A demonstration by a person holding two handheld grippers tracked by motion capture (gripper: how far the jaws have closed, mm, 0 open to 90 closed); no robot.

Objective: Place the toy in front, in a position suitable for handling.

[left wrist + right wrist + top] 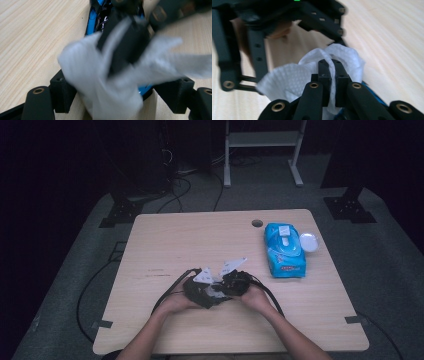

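Note:
A white wipe (289, 80) is bunched between the two grippers at the middle front of the table (165, 245). My right gripper (329, 70) is shut on a fold of it, which shows pinched between the two black pads. In the high view the right gripper (221, 289) and the left gripper (212, 293) meet tip to tip, each held in a hand. In the left gripper view, the left gripper (121, 92) has its jaws wide apart. The wipe (82, 65) and the right gripper's black jaws sit in that gap, blurred. I see no pad pressing on the wipe.
A blue pack of wet wipes (284, 251) lies at the right of the table, its white lid (308, 241) flipped open to the side. A round cable hole (257, 223) is near the far edge. Cables trail from both grippers toward the front.

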